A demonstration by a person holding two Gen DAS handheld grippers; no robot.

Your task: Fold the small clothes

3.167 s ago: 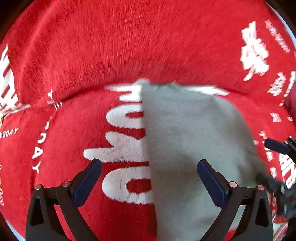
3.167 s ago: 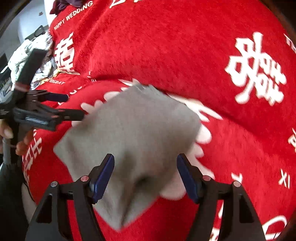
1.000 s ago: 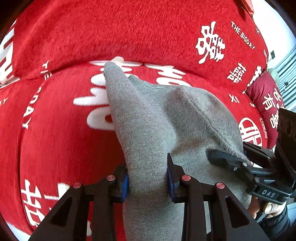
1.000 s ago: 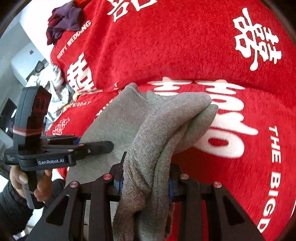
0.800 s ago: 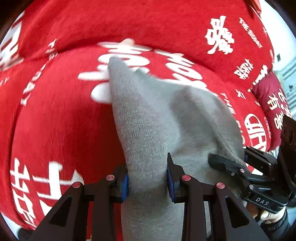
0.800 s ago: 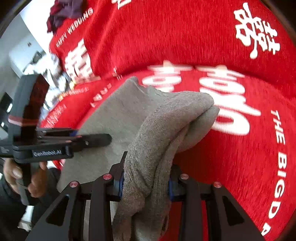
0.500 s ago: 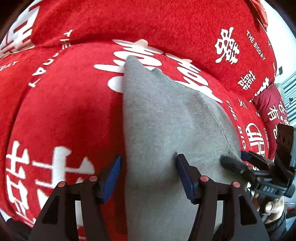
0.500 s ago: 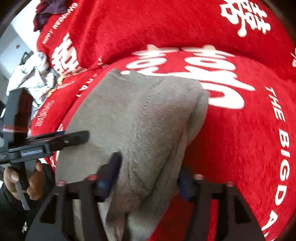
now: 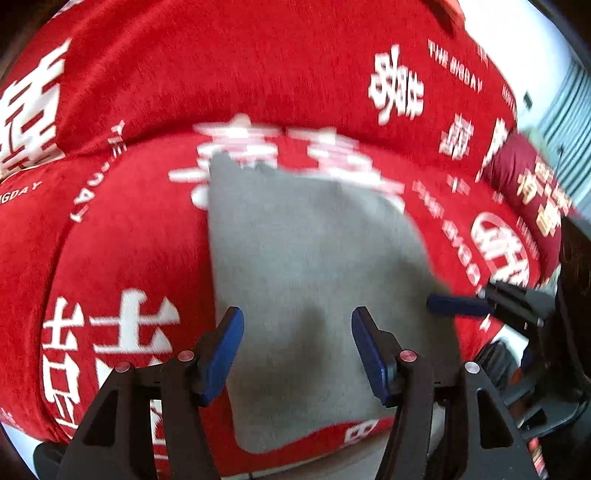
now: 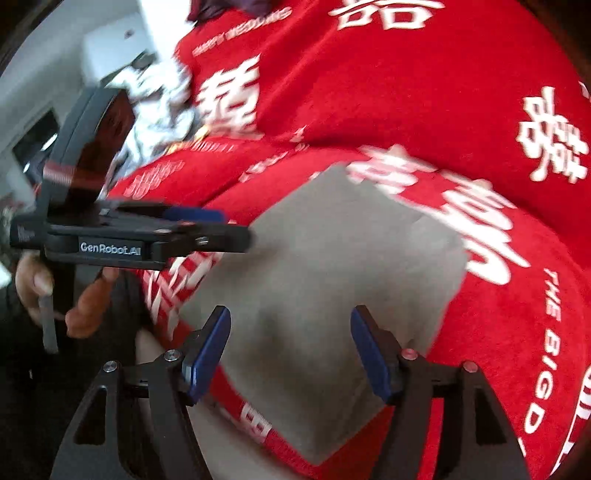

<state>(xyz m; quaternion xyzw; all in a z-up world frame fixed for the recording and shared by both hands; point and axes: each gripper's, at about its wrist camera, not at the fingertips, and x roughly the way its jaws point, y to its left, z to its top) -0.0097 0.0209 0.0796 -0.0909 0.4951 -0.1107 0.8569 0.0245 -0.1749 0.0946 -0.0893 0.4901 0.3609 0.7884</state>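
A grey folded garment [image 9: 314, 280] lies flat on the red sofa seat [image 9: 122, 258] with white lettering. It also shows in the right wrist view [image 10: 332, 280]. My left gripper [image 9: 297, 347] is open and empty, just above the garment's near edge. My right gripper [image 10: 290, 350] is open and empty over the garment's near corner. The right gripper shows at the right of the left wrist view [image 9: 458, 306]. The left gripper shows at the left of the right wrist view [image 10: 221, 229], beside the garment's left edge.
The red sofa backrest [image 9: 258, 74] rises behind the seat. A dark red cushion [image 9: 532, 184] sits at the far right. A heap of light clothes [image 10: 155, 99] and a dark garment [image 10: 229, 7] lie at the sofa's left end. The seat's front edge [image 10: 258, 424] is close below.
Both grippers were shut on the grey garment, lifting its fold. Both have opened, let it go and drawn back. The garment now lies flat and folded on the seat.
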